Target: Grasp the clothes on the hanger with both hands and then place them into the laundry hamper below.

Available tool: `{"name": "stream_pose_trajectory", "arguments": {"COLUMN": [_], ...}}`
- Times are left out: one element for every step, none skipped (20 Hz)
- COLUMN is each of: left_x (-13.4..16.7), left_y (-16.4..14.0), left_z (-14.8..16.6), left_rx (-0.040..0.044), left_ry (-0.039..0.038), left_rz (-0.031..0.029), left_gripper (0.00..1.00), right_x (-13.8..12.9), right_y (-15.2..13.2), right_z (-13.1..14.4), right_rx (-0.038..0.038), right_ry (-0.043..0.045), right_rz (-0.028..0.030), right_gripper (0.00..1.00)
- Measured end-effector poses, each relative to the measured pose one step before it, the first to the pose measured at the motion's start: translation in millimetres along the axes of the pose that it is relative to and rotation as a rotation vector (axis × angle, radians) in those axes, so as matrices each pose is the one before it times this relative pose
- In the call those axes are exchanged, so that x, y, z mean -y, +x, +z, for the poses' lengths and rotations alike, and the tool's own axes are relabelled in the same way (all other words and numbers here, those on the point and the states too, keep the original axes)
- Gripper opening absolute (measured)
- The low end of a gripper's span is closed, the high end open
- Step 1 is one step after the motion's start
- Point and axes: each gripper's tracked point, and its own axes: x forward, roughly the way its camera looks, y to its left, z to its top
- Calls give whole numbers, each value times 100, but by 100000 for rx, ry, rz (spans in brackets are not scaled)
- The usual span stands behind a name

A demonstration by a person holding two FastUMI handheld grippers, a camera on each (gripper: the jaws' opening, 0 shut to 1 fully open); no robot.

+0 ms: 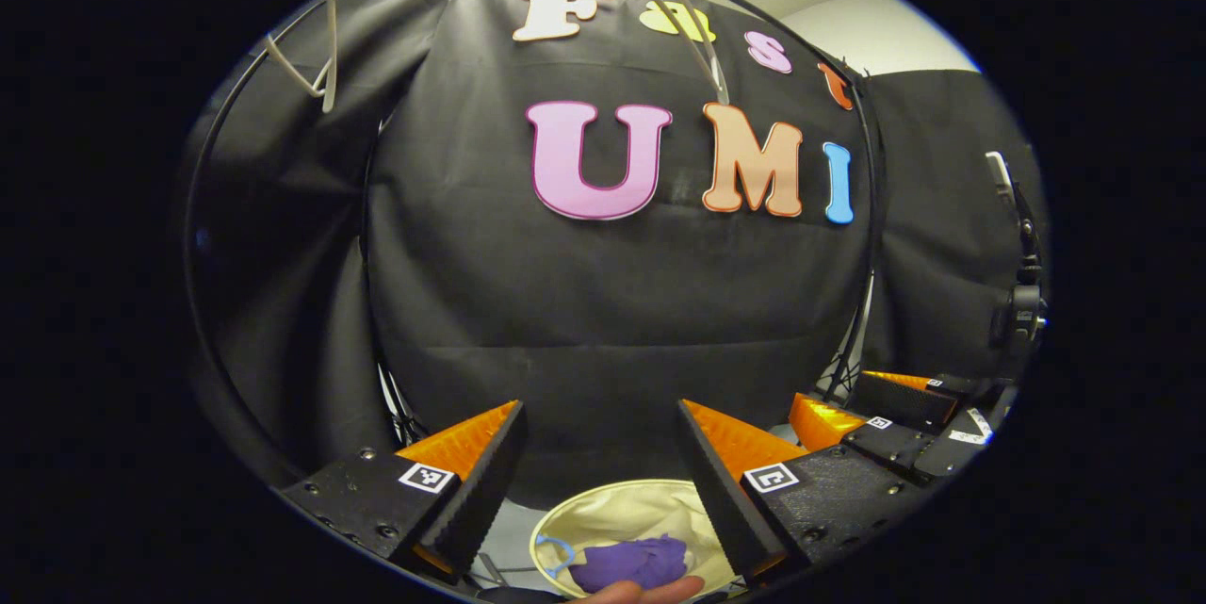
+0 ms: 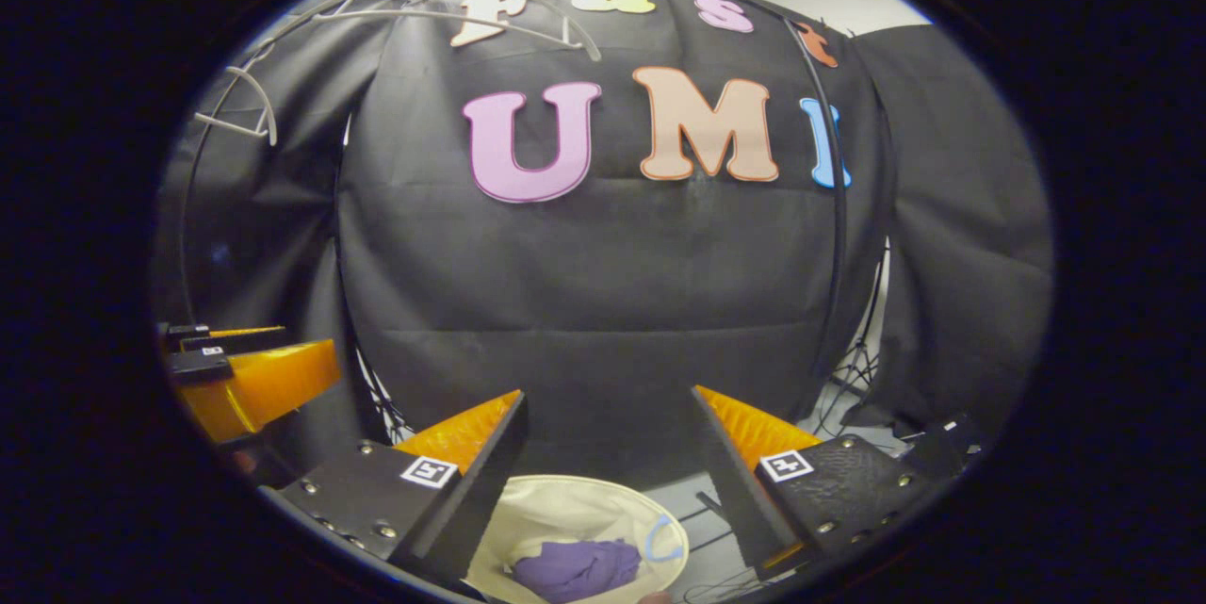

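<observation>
2 orange-fingered grippers spread wide, each holding nothing.
Your left gripper (image 1: 600,453) and right gripper (image 2: 610,444) hang above the cream fabric laundry hamper (image 2: 542,505) at bottom centre, where the crumpled purple garment (image 2: 577,568) lies; the bare white hanger (image 2: 462,15) sits upper left, so the drop looks done.

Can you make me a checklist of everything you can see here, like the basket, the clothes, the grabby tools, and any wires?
Surface: pale floor beside the hamper.
Job's things: purple clothes lie inside the cream hamper; white hangers on the rail are bare.
Clutter: nothing seen.
Tools: left tool open, holding nothing, above the hamper; right tool open, holding nothing, also above it.
Cables: thin dark wires on the floor at the right.
Surroundings: black cloth wall; a stand with gear at the right; a fingertip at the bottom edge.
</observation>
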Motion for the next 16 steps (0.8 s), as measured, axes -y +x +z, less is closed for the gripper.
{"name": "stream_pose_trajectory", "arguments": {"left_x": [-35,629,324,-84,-125,-112,-201,-135,-9,116,210,81,-118,-81,-151,-115], "left_y": [343,50,-27,118,45,54,2,-7,-99,-119,-89,-91,-152,-212,-208,-172], "left_z": [920,626,376,505,558,694,580,629,541,720,858,874,759,884,795,928], "left_rx": [2712,1377,-5,487,841,754,814,454,-245,9,434,791,241,484,774,823], "left_ry": [-1027,-1014,-1164,-659,150,1004,1122,987,953,424,-97,-360,-388,-50,-24,-126], "left_rz": [631,-2171,-920,-22,88,404,805,547,437,-253,-504,-358,203,542,660,745], "left_gripper": [92,93,93,96,96,93,96,96,92,92,96,96,96,92,92,93], "right_x": [-21,83,84,22,17,49,-42,-112,-173,-180,-16,70,-55,-170,-49,-43], "right_y": [-7,81,-19,29,58,-54,-64,2,-142,-13,-84,-96,-381,-229,-32,-174], "right_z": [798,863,626,961,960,1213,1162,1115,952,1021,1018,1209,711,972,700,988], "right_rx": [1860,1428,1290,1459,1733,2158,2272,1602,1310,945,1025,1145,951,703,217,548], "right_ry": [248,272,-15,-202,-86,-55,184,280,374,271,-17,-473,-169,-47,29,20], "right_rz": [138,-256,-432,51,-113,38,409,619,630,861,197,32,287,367,415,524], "right_gripper": [100,100,100,100,100,100,100,100,100,100,100,100,100,100,100,100]}}
